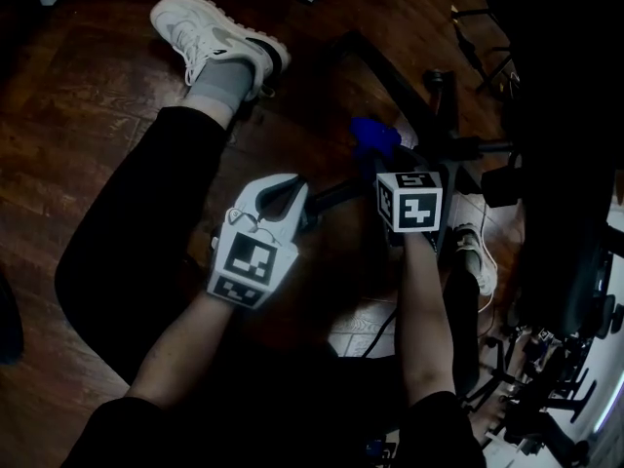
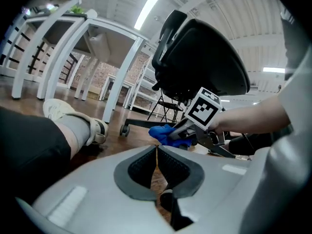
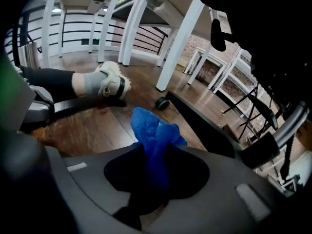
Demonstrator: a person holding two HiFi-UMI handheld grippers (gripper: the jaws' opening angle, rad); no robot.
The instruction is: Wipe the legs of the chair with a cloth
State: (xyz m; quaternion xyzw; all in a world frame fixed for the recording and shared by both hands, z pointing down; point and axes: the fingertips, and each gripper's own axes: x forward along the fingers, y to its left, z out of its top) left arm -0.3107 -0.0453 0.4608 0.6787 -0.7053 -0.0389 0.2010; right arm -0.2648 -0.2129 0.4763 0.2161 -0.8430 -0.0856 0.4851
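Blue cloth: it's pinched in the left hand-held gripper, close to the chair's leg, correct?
Not quite. The blue cloth is pinched in the right hand-held gripper, as the right gripper view shows; the left hand-held gripper is shut on nothing. The cloth is close to the chair's leg.

apparently open floor (image 3: 92, 126) between shoe (image 3: 111, 79), chair leg (image 3: 201, 125)

Dark brown wood plank floor (image 1: 78, 105), glossy in spots. White tables on slanted white legs (image 2: 122, 79) stand across the room. Long strip light (image 2: 146, 11) on a white beamed ceiling. Brick wall (image 3: 204, 45) at the back, white shelving racks (image 2: 141, 94) before it, black-barred railing (image 3: 80, 39) along one side
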